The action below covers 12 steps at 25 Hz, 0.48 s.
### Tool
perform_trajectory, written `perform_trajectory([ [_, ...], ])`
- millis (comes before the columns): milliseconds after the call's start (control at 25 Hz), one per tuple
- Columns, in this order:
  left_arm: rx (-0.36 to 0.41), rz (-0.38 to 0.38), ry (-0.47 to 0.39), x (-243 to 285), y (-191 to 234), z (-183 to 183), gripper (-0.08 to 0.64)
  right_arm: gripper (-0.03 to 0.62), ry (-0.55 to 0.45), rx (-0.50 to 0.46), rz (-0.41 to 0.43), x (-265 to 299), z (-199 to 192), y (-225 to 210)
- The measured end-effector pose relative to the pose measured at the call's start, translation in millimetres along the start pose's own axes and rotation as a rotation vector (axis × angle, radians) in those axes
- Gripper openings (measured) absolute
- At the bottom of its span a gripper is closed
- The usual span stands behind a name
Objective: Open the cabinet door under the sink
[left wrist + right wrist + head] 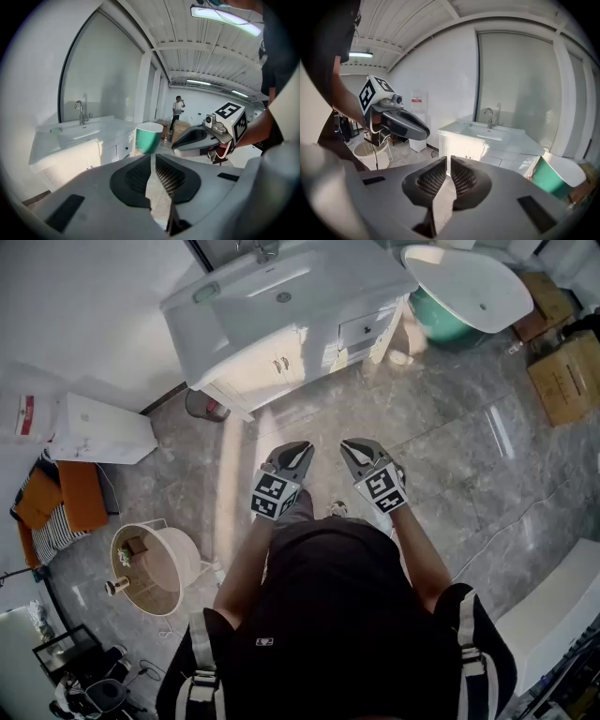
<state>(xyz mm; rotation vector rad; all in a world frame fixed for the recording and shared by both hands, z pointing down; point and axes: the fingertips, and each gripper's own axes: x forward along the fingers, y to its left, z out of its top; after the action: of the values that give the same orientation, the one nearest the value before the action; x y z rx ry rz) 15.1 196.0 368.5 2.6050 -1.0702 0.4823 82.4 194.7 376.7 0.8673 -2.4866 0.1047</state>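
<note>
Head view: the person stood on a grey stone-tile floor [450, 427], both tools held close to the chest at frame centre and pointing toward the top of the frame.

The left gripper [300, 448] and right gripper [352, 448] were side by side, apart from each other.

- Left gripper [152, 158]: the jaws were drawn together with only a thin slit between the mesh pads. Nothing was held.
- Right gripper [448, 161]: the same, jaws clenched on nothing.
- Each tool showed in the other's view. The right gripper [176, 146] was at centre right and the left gripper [425, 134] at centre left.

The white sink [272, 287] sat at the upper centre of the head view, with the cabinet door [274, 365] just beneath it, sunlit and flush with its frame. It was well apart from both tools.

- In the left gripper view the cabinet door [75, 161] lay at lower left, under the faucet [80, 111].
- In the right gripper view the cabinet door [465, 149] was at centre, just above the jaws.

Also noted:

- A bathtub [469, 287], green outside and white inside, at upper right.
- Cardboard boxes [567, 376] on the right edge.
- A round white basket [155, 568] at lower left.
- A distant person [177, 110] standing at the centre of the left gripper view.
</note>
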Motion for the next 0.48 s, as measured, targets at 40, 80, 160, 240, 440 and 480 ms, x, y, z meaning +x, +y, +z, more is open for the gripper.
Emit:
perform_trajectory([
  [40, -0.001, 0.001, 0.002, -1.0, 1.1, -1.2, 0.038, 0.078, 0.001, 0.002, 0.0, 0.5, -0.4, 0.5],
  [80, -0.002, 0.002, 0.004, -2.0, 2.2, -2.1, 0.038, 0.078, 0.001, 0.004, 0.0, 1.1, -0.8, 0.9],
  [160, -0.007, 0.004, 0.007, -3.9, 3.9, -2.9, 0.038, 0.078, 0.002, 0.008, 0.0, 1.8, -1.1, 1.6],
  [240, -0.013, 0.004, 0.01, -5.1, 5.5, -2.9, 0.038, 0.078, 0.005, 0.01, -0.001, 2.2, -1.2, 1.9],
  [440, -0.015, -0.002, 0.011, -5.0, 8.6, -4.2, 0.038, 0.078, 0.016, 0.015, -0.01, 5.0, -3.1, 1.1],
  [480, -0.015, -0.004, 0.011, -5.3, 9.1, -4.9, 0.038, 0.078, 0.018, 0.017, -0.014, 5.8, -3.3, 1.4],
])
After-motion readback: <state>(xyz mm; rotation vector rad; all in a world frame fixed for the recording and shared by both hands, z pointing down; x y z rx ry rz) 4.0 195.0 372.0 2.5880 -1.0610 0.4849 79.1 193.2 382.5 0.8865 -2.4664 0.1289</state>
